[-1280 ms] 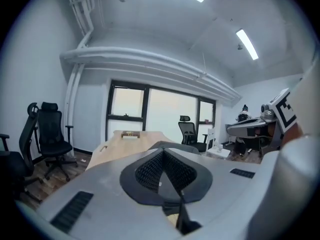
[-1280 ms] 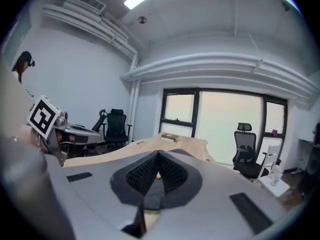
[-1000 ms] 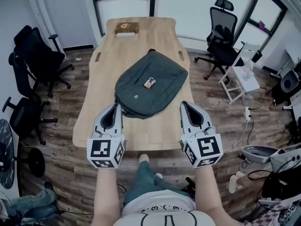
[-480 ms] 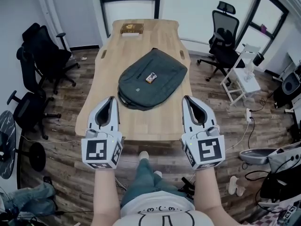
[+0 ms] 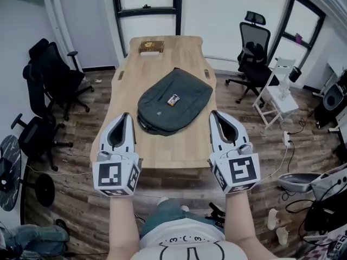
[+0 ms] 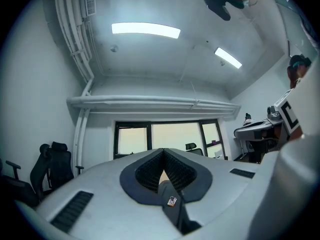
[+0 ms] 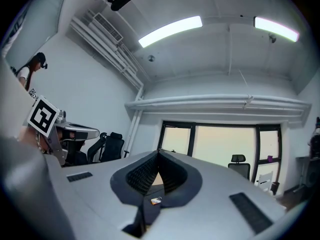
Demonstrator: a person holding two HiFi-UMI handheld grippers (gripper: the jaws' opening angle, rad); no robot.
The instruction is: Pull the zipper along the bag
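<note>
L gripper & R gripper: jaws pressed together, empty, short of bag. Bag looks soft, light, may slide on table. Pin fabric w/ 1 gripper, pinch zip pull w/ other.

We see a dark grey-green bag, a pale wood counter, and our light grey left hand-held gripper and right hand-held gripper, both with black-and-white square markers.

Nothing legible appeared anywhere. The small label on the bag and the print on the brown box at the worktop's far end were too small to read.
</note>
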